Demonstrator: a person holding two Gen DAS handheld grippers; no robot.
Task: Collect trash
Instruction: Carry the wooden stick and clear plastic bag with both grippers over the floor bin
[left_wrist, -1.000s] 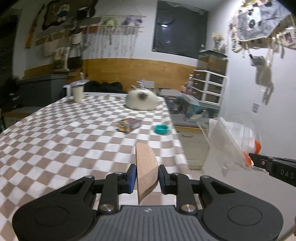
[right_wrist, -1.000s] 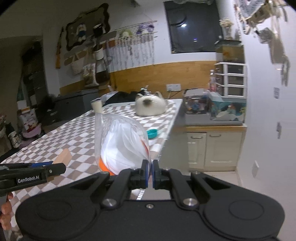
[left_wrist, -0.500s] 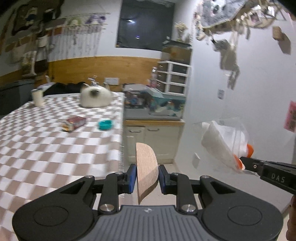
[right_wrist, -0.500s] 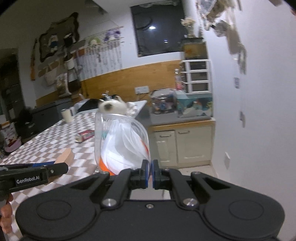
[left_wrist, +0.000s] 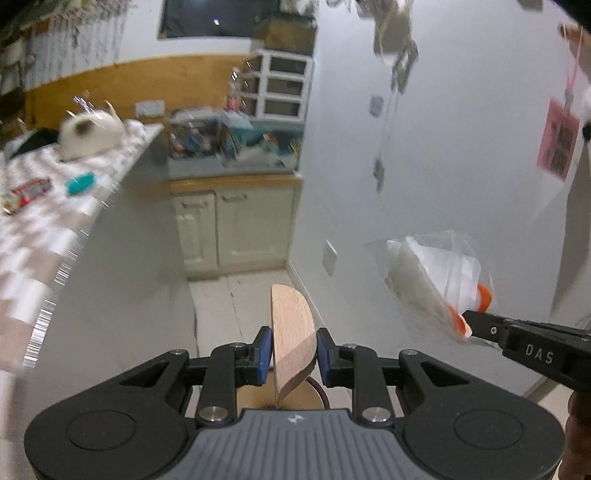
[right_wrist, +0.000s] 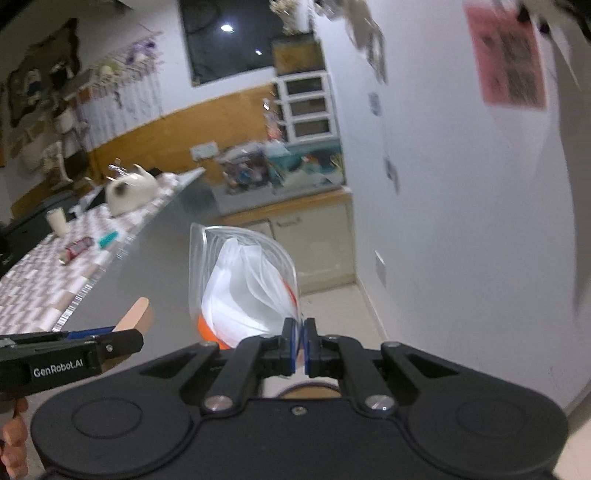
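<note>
L claw (left_wrist: 291, 349) is clamped on a thin wood piece (left_wrist: 291, 332) w/ a rounded far end; the piece stands on edge between the blue pads (left_wrist: 264, 349) and projects fwd, over the tiled floor (left_wrist: 236, 295). R claw (right_wrist: 299, 347) is closed to a narrow gap, pinching the edge of a clear plastic bag (right_wrist: 243, 284). Bag holds white sheet material and sth orange at its near-bottom corner; contents otherwise unclear. In the L wrist view the bag hangs at right, near the white wall (left_wrist: 461, 147), well apart from the wood piece. Checkered worktop (left_wrist: 33, 236) sits at left, blurred. On it: red packet (left_wrist: 27, 192), teal item (left_wrist: 81, 183) just right of the packet, white cat-shaped object (left_wrist: 90, 136) at the far end. Cream cabinet (left_wrist: 232, 229) stands at centre-far, cluttered on top.
</note>
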